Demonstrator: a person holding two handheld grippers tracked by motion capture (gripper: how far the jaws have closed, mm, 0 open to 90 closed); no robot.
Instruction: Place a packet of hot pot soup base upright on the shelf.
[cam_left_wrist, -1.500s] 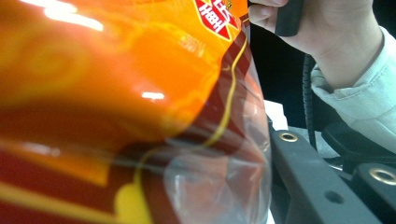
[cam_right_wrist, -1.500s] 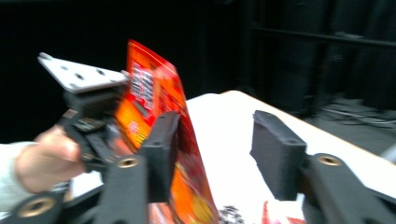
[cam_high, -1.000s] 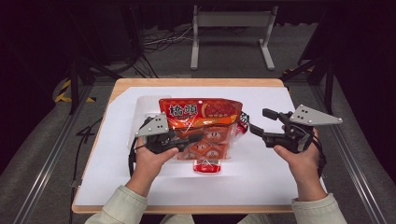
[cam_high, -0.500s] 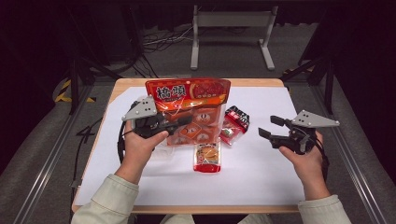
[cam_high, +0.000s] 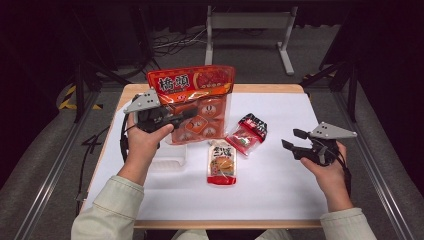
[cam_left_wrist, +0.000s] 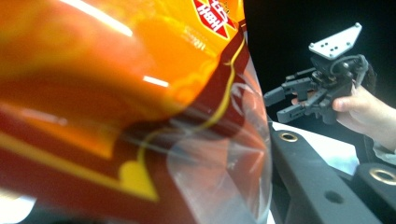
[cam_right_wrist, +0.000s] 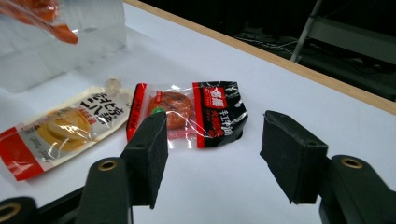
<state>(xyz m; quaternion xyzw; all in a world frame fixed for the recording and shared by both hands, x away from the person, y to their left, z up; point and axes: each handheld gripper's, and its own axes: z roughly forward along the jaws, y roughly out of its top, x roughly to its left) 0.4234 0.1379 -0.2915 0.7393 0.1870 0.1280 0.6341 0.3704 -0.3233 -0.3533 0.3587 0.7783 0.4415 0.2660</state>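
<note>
A large orange-red snack bag hangs upright above the table, with my left gripper shut on its left side. In the left gripper view the bag is pressed close to the lens, and one of my black fingers shows beside it. My right gripper hovers low over the table's right part, open; its jaws have just been closing, with nothing between them. Ahead of the right gripper lies a small red-and-black packet, apart from the pads.
A cream and red pouch lies flat near the table's middle, beside the red-and-black packet. A clear plastic tray sits under my left hand. The white table sheet has free room at front right. A metal stand is beyond the table.
My left gripper has lifted the bag up and leftward, uncovering the two small packets and the clear tray. My right hand has drawn back to the right and sunk lower.
</note>
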